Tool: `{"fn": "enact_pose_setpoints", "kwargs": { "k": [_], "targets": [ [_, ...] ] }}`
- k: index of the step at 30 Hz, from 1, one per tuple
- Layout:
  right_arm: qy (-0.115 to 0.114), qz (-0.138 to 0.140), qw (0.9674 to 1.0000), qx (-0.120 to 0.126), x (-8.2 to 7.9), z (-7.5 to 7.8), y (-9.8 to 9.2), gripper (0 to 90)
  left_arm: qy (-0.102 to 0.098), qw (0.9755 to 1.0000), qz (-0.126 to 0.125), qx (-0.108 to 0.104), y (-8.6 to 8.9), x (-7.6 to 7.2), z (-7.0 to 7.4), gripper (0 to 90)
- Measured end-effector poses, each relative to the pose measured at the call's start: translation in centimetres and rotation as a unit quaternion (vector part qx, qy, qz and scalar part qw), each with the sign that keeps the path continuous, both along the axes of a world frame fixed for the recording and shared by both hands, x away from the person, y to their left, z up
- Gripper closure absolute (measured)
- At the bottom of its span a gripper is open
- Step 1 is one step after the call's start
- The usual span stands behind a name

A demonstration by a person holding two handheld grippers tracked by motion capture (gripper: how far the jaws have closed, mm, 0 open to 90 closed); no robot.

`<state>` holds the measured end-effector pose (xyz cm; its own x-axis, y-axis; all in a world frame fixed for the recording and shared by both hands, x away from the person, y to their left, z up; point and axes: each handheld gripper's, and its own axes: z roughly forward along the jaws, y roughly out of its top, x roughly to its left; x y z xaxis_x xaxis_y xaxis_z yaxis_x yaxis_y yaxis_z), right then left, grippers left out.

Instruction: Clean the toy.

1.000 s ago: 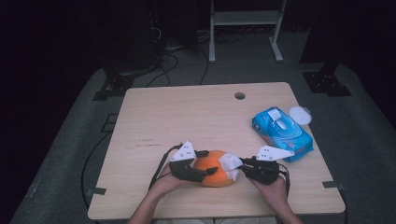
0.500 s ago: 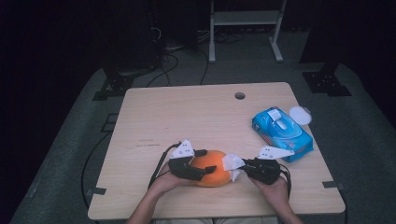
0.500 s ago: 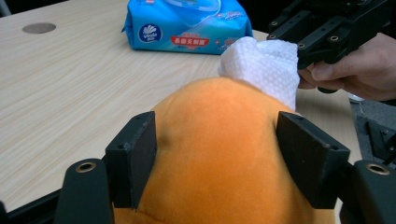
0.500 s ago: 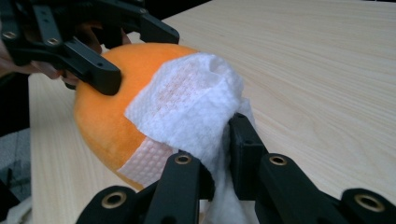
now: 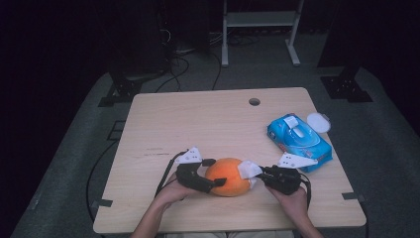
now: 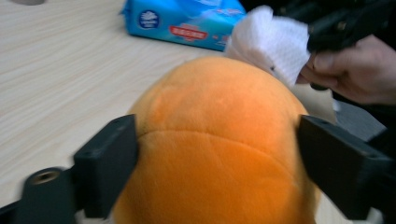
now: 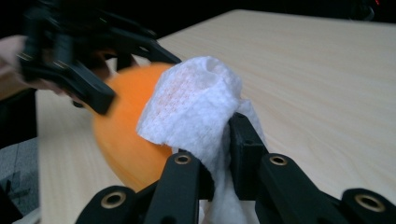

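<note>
- The work in hand looks like wiping an orange plush ball (image 5: 228,176) with a white wipe (image 5: 249,169). The ball sits on the table (image 5: 198,124) near its front edge, and every place below is given from the ball.
- The left hand-held gripper (image 5: 210,173) is at the ball's left with one jaw on each side of it. Its jaws have just been opening; in the left gripper view they stand wide, right against the plush (image 6: 215,149), and I judge the squeeze has let go.
- The right hand-held gripper (image 5: 257,174) is at the ball's right, jaws narrow and clamped on the wipe (image 7: 196,112). The bunched wipe touches the ball's right upper side.
- Progress, as a judgement: the wipe is out and in contact, so wiping is under way. How much of the ball is done cannot be told. Left to do: the remaining faces, probably after turning the ball, then putting the wipe down.
- Behind and to the right of the ball lies a blue pack of wipes (image 5: 298,140), with a round white lid (image 5: 317,122) just beyond it.
- The table is pale wood with a small round hole (image 5: 254,101) far behind the ball.
- Round the table lies grey floor; beyond it the room is dark, with cables (image 5: 183,64) and a white metal frame (image 5: 257,29).
</note>
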<state>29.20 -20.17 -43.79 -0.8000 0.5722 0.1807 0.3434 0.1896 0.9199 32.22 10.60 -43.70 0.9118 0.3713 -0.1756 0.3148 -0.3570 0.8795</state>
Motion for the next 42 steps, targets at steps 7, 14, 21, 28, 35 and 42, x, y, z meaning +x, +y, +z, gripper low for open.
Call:
{"fn": "enact_pose_setpoints", "kwargs": {
  "k": [7,14,21,28,35,42],
  "targets": [
    [0.000,0.002,1.0000,-0.006,0.2,-0.4,0.0,81.0,-0.024,0.9996,-0.005,0.013,-0.7,-0.5,1.0,21.4],
    [-0.028,0.016,0.9995,0.004,-0.4,0.7,0.6,80.9,-0.054,0.9981,-0.013,0.027,-1.3,-1.1,1.1,24.1],
    [-0.021,0.007,0.9997,-0.013,-0.1,0.2,0.1,81.2,-0.044,0.9990,0.006,-0.001,-1.6,-1.1,1.7,11.7],
    [-0.030,0.011,0.9995,-0.003,-0.4,1.1,0.4,81.1,-0.044,0.9990,-0.008,0.002,-1.4,-1.0,1.1,27.4],
    [-0.029,0.019,0.9994,-0.006,-0.5,1.1,0.6,81.3,-0.074,0.9972,0.006,0.005,-2.1,-1.5,2.1,18.8],
    [-0.013,-0.001,0.9999,-0.003,0.0,0.8,-0.2,81.3,0.001,0.9999,0.008,-0.012,-1.0,-0.3,0.9,22.4]
  ]
}}
